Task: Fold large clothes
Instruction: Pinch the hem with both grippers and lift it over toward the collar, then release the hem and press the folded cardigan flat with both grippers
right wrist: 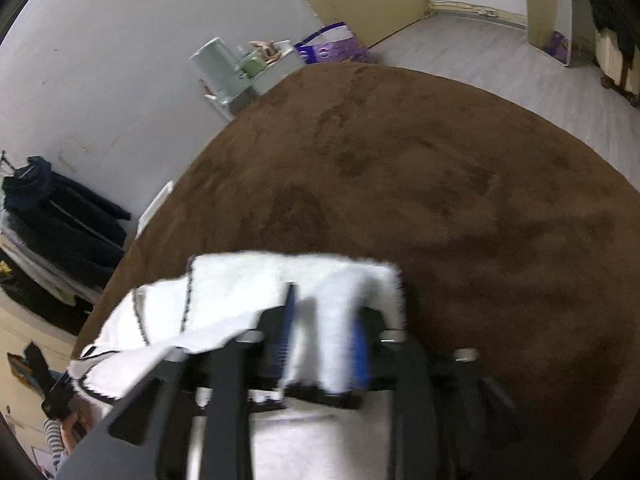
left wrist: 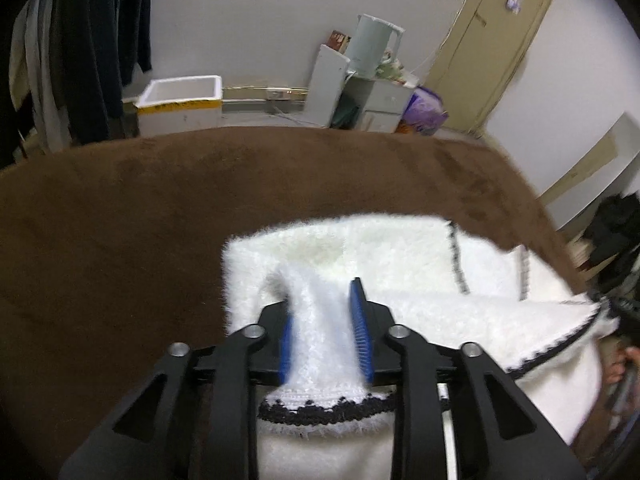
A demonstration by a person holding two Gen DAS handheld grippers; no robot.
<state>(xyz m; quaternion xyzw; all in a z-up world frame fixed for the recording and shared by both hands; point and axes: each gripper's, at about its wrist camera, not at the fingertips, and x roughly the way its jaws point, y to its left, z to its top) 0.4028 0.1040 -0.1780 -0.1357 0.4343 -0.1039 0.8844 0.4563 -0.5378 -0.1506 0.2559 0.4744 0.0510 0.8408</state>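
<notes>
Both tongs point down at the work, each with a ridge of white fleece between its blue pads: the left gripper (left wrist: 326, 320) has parted jaws, the fabric standing between them with a gap beside the right-hand pad, so it reads as let go rather than clenched; the right gripper (right wrist: 324, 332) is blurred, its jaws also apart with cloth between them, and I judge it released too, though the blur leaves some doubt. Largest in view is the brown rug (left wrist: 120, 220), which fills most of both pictures, with a grey wall, a beige door (left wrist: 492, 48) and a white box (left wrist: 180, 96) beyond it. On the rug, at its near edge, lies the white garment (left wrist: 400, 248), fluffy, with black scalloped trim (left wrist: 328, 408). Its near hem has been carried over onto the far part, so one fold looks laid, doubled but loose and rumpled at the right-hand side. Left to do, by my reckoning: draw the tongs clear, smooth the layers, and fold again to a compact bundle.
</notes>
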